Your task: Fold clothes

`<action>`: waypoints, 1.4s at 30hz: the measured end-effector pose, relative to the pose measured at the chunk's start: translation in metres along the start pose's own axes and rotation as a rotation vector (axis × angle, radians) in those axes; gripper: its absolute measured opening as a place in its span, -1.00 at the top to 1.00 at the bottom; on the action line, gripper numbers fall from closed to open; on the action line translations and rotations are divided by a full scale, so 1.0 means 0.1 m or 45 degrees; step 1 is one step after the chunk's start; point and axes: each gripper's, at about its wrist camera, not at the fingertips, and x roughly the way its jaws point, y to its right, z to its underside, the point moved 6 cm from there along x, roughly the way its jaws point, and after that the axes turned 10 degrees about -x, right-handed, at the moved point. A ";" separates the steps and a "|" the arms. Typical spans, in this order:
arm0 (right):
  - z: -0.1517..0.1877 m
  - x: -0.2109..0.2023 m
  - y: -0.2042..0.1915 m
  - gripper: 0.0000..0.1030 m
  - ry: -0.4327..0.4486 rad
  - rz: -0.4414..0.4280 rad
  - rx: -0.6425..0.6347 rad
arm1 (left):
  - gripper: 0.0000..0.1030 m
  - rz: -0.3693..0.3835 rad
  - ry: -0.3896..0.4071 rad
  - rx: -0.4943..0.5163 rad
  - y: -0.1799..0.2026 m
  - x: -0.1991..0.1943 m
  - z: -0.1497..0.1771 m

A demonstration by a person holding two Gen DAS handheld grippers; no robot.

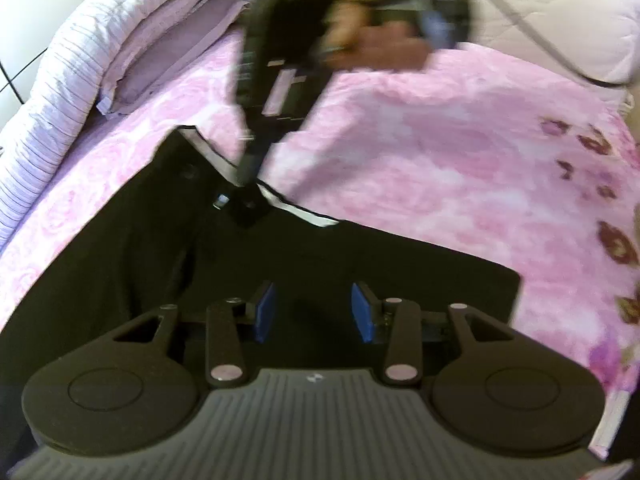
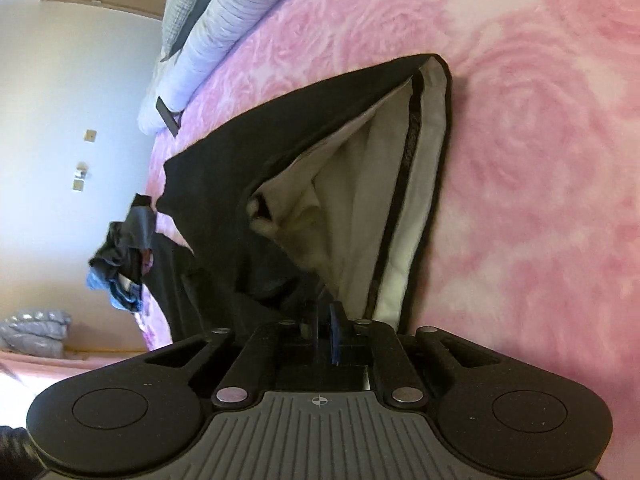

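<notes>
Black trousers with a white waistband lining (image 1: 280,264) are spread on a bed covered by a pink rose-patterned bedspread (image 1: 440,152). In the left wrist view, the left gripper (image 1: 313,312) is held low over the dark cloth with its blue-padded fingers (image 1: 265,312) apart, and nothing is seen between them. Beyond it, the right gripper (image 1: 246,210) is seen, blurred, reaching down to the waistband edge, held by a person's hand (image 1: 376,40). In the right wrist view, the right gripper (image 2: 326,334) is shown with its fingers drawn together on the edge of the trousers (image 2: 248,152), whose opened waist exposes the white lining (image 2: 400,208) and a dark inner band.

Along the far edge of the bed, a folded lilac striped quilt (image 1: 72,64) and a mauve pillow (image 1: 168,52) are lined up close to the garment but not touching it. A white quilted cover (image 1: 560,20) is seen at the upper right of the left view. In the right view, a heap of dark and blue clothing (image 2: 120,264) is seen at the bed's edge just beside the trousers, and a silvery grey padded item (image 2: 36,332) is seen further off by the wall. A dark rectangular tag-like object (image 2: 168,116) is seen at the end of the quilt.
</notes>
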 end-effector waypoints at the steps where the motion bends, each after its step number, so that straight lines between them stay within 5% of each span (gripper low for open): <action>1: 0.09 -0.04 -0.01 0.82 0.012 0.022 -0.005 | 0.25 -0.017 0.003 0.004 -0.07 0.02 -0.01; 5: 0.45 -0.13 -0.13 0.78 0.060 0.127 -0.066 | 0.16 -0.088 0.014 0.026 -0.35 0.10 -0.06; 8: 0.66 -0.05 -0.28 0.55 0.065 0.139 -0.138 | 0.16 -0.148 -0.003 0.058 -0.63 0.24 -0.05; 10: 0.76 -0.01 -0.34 -0.11 0.062 0.152 -0.153 | 0.16 -0.175 -0.012 0.070 -0.79 0.31 -0.05; 12: 0.85 0.02 -0.35 -0.37 0.073 0.169 -0.149 | 0.16 -0.166 -0.008 0.059 -0.83 0.33 -0.08; 21: 0.95 0.10 -0.54 -0.37 0.056 -0.025 -0.068 | 0.13 -0.127 0.011 0.008 -1.03 0.41 -0.22; 26: 0.87 0.13 -0.49 -0.36 0.101 -0.056 0.002 | 0.13 -0.113 0.038 -0.027 -1.17 0.47 -0.35; 27: 0.86 0.15 -0.47 -0.19 0.107 -0.054 0.015 | 0.13 -0.115 0.047 -0.035 -1.20 0.49 -0.39; 28: 0.86 0.17 -0.46 0.47 0.112 -0.050 0.028 | 0.13 -0.121 0.058 -0.043 -1.25 0.51 -0.43; 29: 0.85 0.16 -0.47 0.81 0.131 -0.047 0.027 | 0.13 -0.126 0.065 -0.054 -1.29 0.53 -0.46; 32: 0.87 0.09 -0.75 0.88 0.164 -0.088 -0.157 | 0.13 -0.082 0.041 -0.044 -1.33 0.65 -0.54; 36: 1.00 0.09 -1.19 0.88 0.064 -0.067 -0.560 | 0.13 -0.036 0.004 -0.050 -1.35 0.71 -0.55; 42: 0.84 0.12 -0.94 0.87 0.098 0.069 -0.520 | 0.13 -0.055 -0.028 -0.149 -1.39 0.48 -0.36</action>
